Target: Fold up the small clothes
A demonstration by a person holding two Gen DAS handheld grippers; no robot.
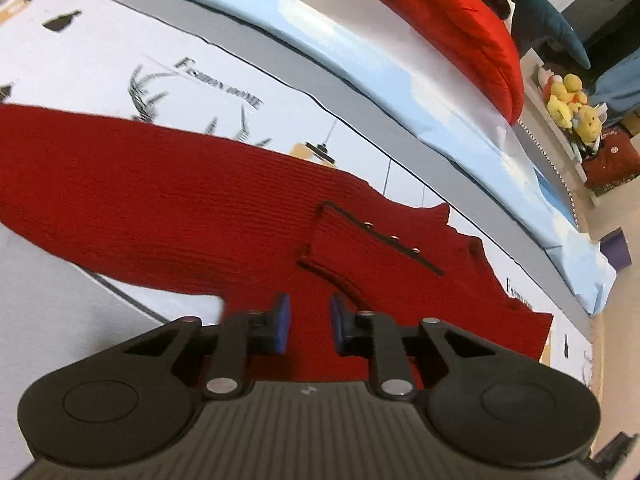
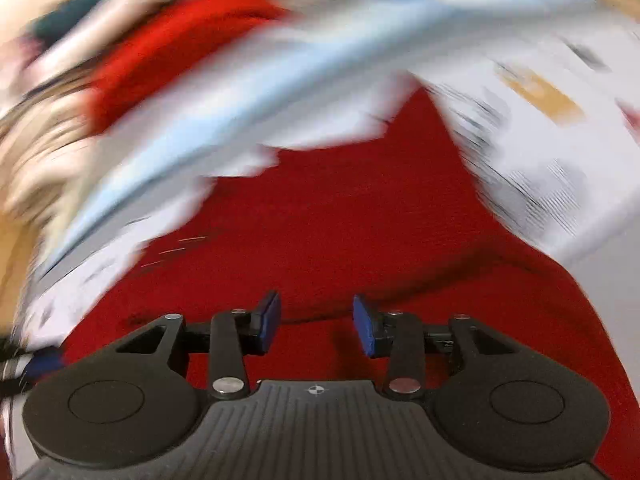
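Sweater (image 1: 168, 204) — red knit, spread flat on printed sheet (image 1: 100, 52), sleeve out. Step: approach, prob. pre-grasp; next needs an edge pinched w/ both tongs. Left gripper (image 1: 309, 322) — narrow gap, empty, over hem. Right gripper (image 2: 316, 326) — wider, empty; view blurred. Beyond: blue mat (image 1: 360, 60), red cushion (image 1: 448, 12).

The knit sweater (image 1: 192, 208) is deep red, ribbed, with a black-edged placket and small silver studs. Beneath it the sheet (image 1: 100, 64) is white, printed with black lettering, grey leaves and tan patches. Farther off lie a pale blue cloth (image 1: 360, 60), a bright red cushion (image 1: 452, 16) and yellow plush toys (image 1: 568, 100). Both grippers' pads (image 1: 282, 322) are blue on black.
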